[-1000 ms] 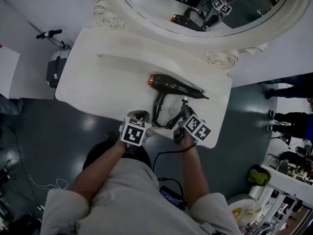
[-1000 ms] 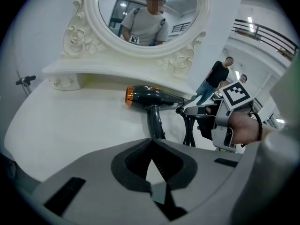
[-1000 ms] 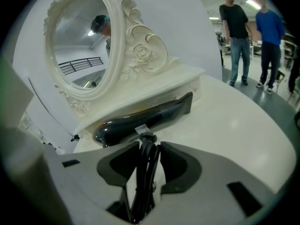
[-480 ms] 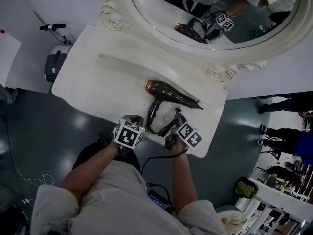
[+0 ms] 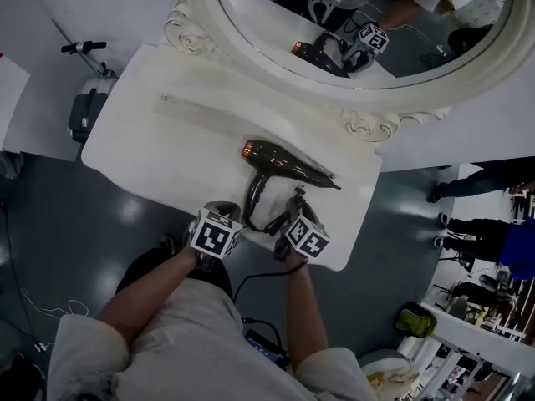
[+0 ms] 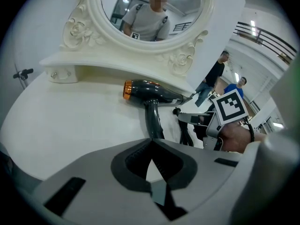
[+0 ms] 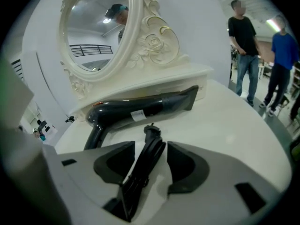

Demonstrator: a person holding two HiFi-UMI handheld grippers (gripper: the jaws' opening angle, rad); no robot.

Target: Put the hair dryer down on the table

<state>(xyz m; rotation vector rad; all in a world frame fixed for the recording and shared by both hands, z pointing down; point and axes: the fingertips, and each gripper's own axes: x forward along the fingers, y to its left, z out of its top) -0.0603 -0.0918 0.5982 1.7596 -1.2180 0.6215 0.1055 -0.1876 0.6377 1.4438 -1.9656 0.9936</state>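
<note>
Hair dryer (image 5: 284, 164) lies on its side on the white table (image 5: 159, 140), in front of the oval mirror (image 5: 276, 23). Its barrel runs across the tabletop, with the orange-ringed end toward your left and the nozzle toward your right. The handle points back at you.

Your right gripper (image 5: 294, 205) is at the table's near edge, just right of the handle. Its jaws have just been opening and now stand wide apart. The folded black cord (image 7: 140, 172) lies between them, and neither pad presses on it. The cord's plug end pokes out past the jaw tips toward the barrel.

Your left gripper (image 5: 222, 214) is just left of the handle, jaws clenched together on nothing, with the handle showing just past their tips. Two people (image 7: 260, 46) stand on the floor beyond the table's right end.
</note>
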